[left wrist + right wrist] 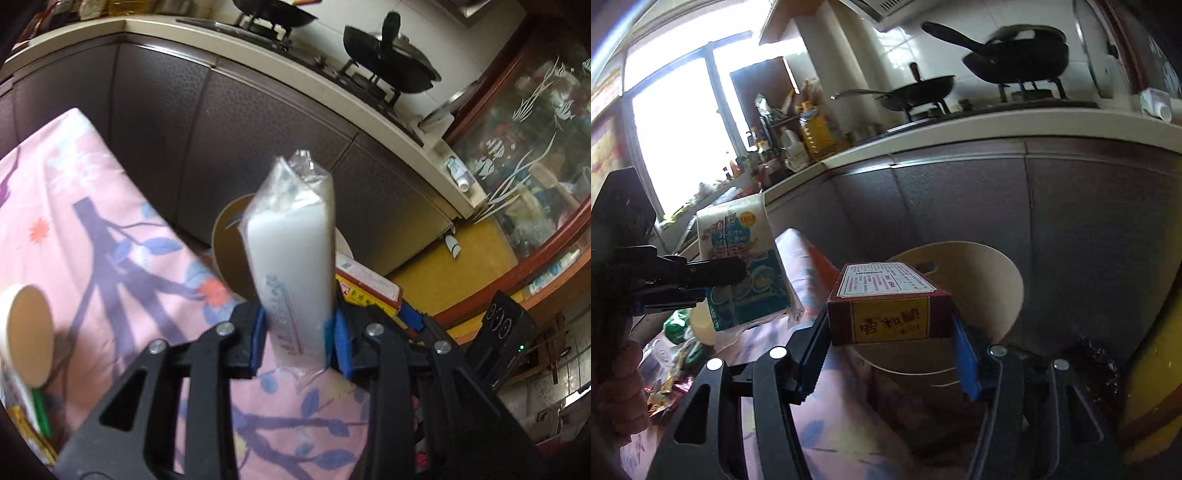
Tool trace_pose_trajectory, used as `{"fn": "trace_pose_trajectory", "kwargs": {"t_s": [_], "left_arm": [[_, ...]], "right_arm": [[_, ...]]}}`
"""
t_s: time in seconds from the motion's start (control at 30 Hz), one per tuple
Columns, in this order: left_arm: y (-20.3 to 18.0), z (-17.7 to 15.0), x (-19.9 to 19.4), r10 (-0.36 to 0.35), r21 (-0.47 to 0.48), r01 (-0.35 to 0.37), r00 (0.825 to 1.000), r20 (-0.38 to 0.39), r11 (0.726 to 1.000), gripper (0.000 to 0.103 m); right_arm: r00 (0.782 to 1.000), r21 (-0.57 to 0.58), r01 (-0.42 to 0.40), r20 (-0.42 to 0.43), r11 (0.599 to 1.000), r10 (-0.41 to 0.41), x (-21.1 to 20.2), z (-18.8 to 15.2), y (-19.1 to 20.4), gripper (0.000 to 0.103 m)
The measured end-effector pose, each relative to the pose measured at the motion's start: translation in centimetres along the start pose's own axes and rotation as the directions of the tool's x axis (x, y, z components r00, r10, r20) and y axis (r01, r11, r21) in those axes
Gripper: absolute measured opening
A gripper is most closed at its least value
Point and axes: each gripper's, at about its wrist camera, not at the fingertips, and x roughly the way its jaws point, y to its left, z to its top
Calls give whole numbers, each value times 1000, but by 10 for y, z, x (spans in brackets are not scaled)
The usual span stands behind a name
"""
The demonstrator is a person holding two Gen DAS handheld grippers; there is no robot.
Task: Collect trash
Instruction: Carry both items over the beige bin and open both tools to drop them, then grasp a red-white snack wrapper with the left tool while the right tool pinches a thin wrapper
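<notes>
My left gripper (pixel 297 328) clamps a soft, light tissue pack (pixel 291 258) low on its slippery wrapper; it could slide. My right gripper (pixel 890 347) grips a stiff red box (pixel 890 302) across its width. Both hang above the table's far edge, near the bin (pixel 979 280); open room lies beyond, before the cabinets (pixel 1071 229).

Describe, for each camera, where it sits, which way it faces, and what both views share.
Left wrist: behind the left claw, facing cabinets and stove; claw grips a tissue pack.
Right wrist: behind the right claw, facing the window and stove; claw grips a red box; a hand holds the left claw.
Shared: tissue pack, red box, round bin, flowered cloth.
</notes>
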Motion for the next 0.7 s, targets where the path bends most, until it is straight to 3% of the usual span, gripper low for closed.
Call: {"fn": "trace_pose_trajectory", "kwargs": {"t_s": [0.07, 0.17, 0.3, 0.47, 0.63, 0.7], "left_arm": [[-5, 9, 31, 30, 20, -30, 999, -40, 999, 31], [-3, 16, 62, 89, 29, -87, 993, -80, 996, 41], [6, 19, 70, 119, -36, -123, 989, -88, 992, 45], [12, 1, 29, 104, -47, -105, 994, -21, 993, 45], [13, -59, -36, 80, 0, -80, 996, 23, 997, 45], [20, -86, -67, 70, -1, -70, 997, 38, 998, 45]], "right_arm": [[999, 24, 24, -24, 999, -24, 8, -3, -12, 57], [998, 51, 35, -52, 998, -32, 18, -10, -21, 59], [999, 83, 42, -20, 996, -41, 17, -16, -25, 68], [999, 83, 7, 30, 997, -9, 5, -15, -20, 68], [994, 39, -105, 43, 994, 103, -8, -9, 3, 68], [985, 3, -172, 12, 985, 172, -10, -11, 22, 62]]}}
